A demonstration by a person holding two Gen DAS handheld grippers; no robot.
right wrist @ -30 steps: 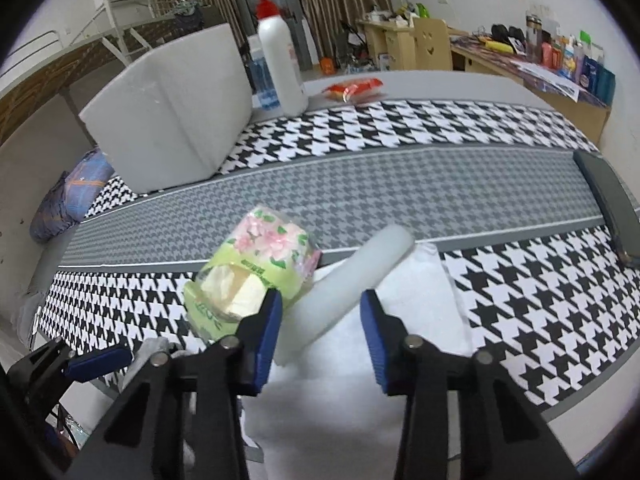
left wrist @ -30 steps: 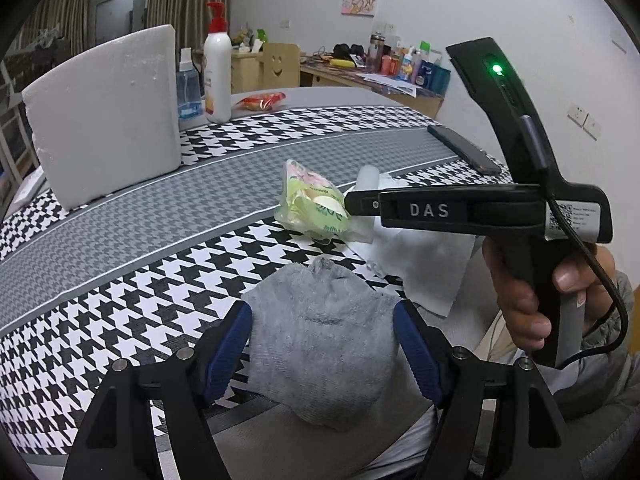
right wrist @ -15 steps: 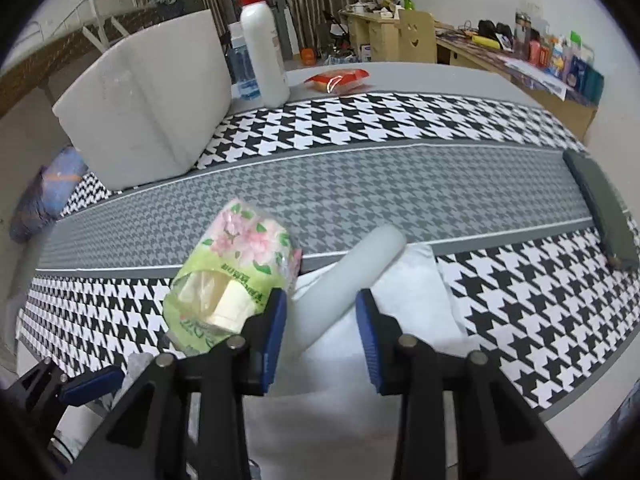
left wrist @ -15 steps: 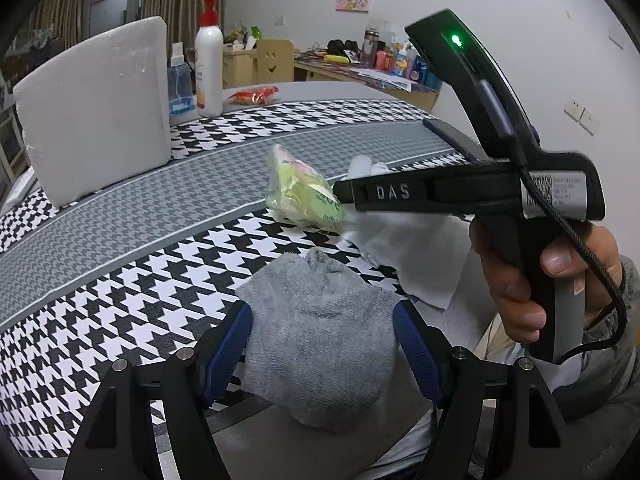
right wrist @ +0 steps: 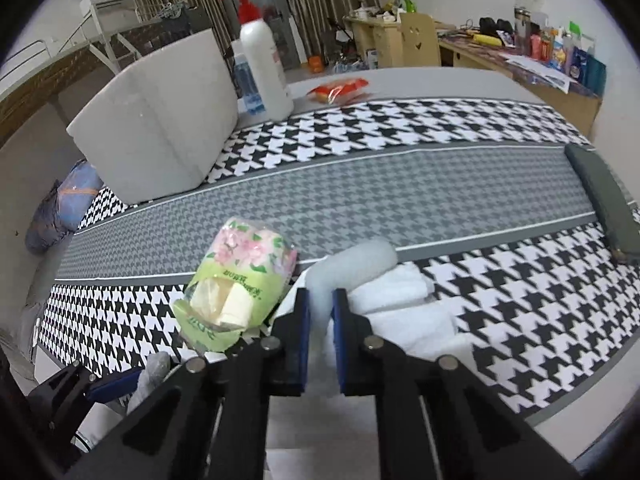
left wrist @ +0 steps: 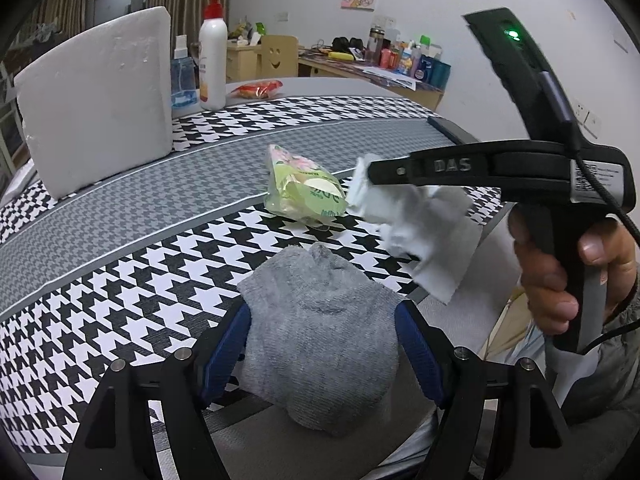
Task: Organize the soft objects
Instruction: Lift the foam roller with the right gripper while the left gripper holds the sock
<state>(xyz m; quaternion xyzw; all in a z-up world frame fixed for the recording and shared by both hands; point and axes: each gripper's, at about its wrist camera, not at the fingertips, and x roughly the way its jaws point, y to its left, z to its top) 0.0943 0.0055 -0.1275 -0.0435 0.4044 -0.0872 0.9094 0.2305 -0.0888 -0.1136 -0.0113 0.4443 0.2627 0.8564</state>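
Foam roll (right wrist: pixel 352 264), seemingly pinched in right hand-held gripper (right wrist: pixel 320 304)

My right gripper (right wrist: pixel 320 312) now pinches the white foam roll (right wrist: pixel 352 268) flat between its pads; a second ago they stood apart. The white cloth (left wrist: pixel 424 224) hangs crumpled beneath it.

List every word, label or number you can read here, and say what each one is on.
"DAS": raised letters on the right gripper body.
Green tissue pack: printed text, too blurred to read.
White sticker on the right gripper: too small to read.
Pump bottle label: unreadable.
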